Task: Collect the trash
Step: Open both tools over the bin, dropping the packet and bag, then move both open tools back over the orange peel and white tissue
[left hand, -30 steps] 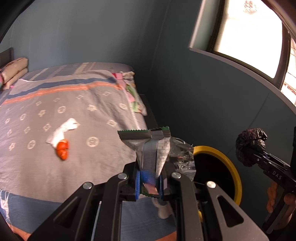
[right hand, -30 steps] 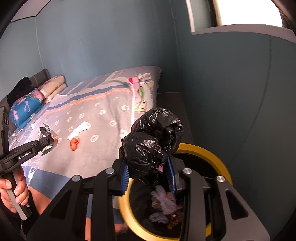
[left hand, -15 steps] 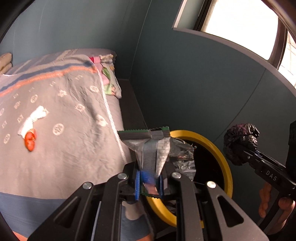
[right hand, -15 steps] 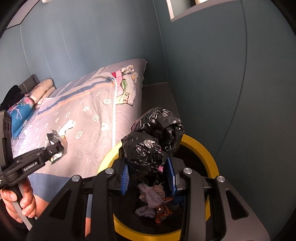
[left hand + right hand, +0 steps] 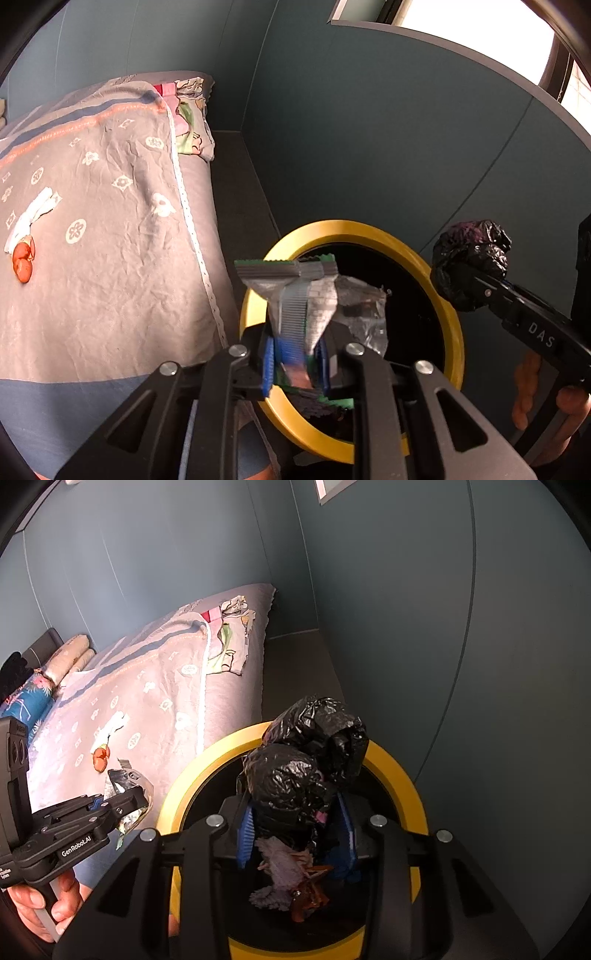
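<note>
My left gripper (image 5: 294, 360) is shut on a silver snack wrapper (image 5: 295, 291) and holds it just over the near rim of a black bin with a yellow rim (image 5: 354, 230). My right gripper (image 5: 295, 830) is shut on a crumpled black plastic bag (image 5: 306, 753) above the bin's opening (image 5: 410, 794). Pink tissue and brown scraps (image 5: 288, 878) lie inside the bin. An orange scrap (image 5: 23, 258) and a white tissue (image 5: 33, 210) lie on the bed. The right gripper and bag (image 5: 469, 266) show in the left wrist view; the left gripper (image 5: 122, 805) shows in the right wrist view.
A bed with a grey patterned blanket (image 5: 110, 221) fills the left. Crumpled cloth (image 5: 229, 646) lies at its far corner. Pillows (image 5: 70, 657) sit at the headboard. A dark floor strip (image 5: 236, 184) runs between bed and blue-grey wall (image 5: 369, 129). The bin stands beside the bed.
Both grippers have moved right and forward over the bin. The wrapper now hangs over the bin's near rim and the black bag sits above its opening. Both stay shut.
</note>
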`<state>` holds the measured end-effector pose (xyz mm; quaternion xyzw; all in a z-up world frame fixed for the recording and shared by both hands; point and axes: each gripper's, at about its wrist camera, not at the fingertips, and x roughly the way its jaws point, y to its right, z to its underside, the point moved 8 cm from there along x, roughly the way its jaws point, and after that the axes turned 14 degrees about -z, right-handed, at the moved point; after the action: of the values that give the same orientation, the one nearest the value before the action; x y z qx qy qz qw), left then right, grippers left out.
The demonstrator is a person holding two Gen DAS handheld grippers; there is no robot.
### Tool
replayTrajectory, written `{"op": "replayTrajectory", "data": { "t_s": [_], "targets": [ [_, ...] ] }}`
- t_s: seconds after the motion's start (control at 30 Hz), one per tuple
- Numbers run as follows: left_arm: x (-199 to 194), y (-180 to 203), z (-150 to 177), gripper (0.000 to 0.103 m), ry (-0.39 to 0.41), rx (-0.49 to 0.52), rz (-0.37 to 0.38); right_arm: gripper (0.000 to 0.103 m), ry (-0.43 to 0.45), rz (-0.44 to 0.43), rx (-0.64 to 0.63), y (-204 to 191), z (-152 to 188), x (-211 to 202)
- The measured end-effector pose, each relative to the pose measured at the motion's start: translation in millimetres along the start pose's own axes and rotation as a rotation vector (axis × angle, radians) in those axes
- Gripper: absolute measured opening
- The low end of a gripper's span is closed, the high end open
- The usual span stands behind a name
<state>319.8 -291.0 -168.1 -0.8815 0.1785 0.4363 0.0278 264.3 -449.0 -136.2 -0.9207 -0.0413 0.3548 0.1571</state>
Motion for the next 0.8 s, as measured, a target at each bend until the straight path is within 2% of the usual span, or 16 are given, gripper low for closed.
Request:
{"op": "replayTrajectory", "data": {
  "t_s": [0.2,0.4,0.6,0.67,0.8],
  "targets": [
    [-8.8,1.5,0.5,0.037,0.019,0.008,-0.001,0.044,0.006,0.017,0.010,1.0,1.8,-4.1],
    [-18.9,-9.7,-1.4,0.048,0.031,-0.023,0.010,0.057,0.010,0.026,0.022,3.5,2.0,-9.4],
    [-27.1,-31.6,-8.0,0.061,0.062,-0.054,-0.008,0.061,0.028,0.028,0.021,-2.1,-0.4,-14.8],
    [-29.8,-42.7,-9.8,0.068,0.070,-0.074,-0.022,0.061,0.037,0.020,0.015,-8.5,-2.2,-14.7],
    [-33.3,-65.8,-12.7,0.073,0.079,-0.111,-0.057,0.066,0.048,-0.003,0.005,-18.9,-2.4,-13.9]
  ]
}}
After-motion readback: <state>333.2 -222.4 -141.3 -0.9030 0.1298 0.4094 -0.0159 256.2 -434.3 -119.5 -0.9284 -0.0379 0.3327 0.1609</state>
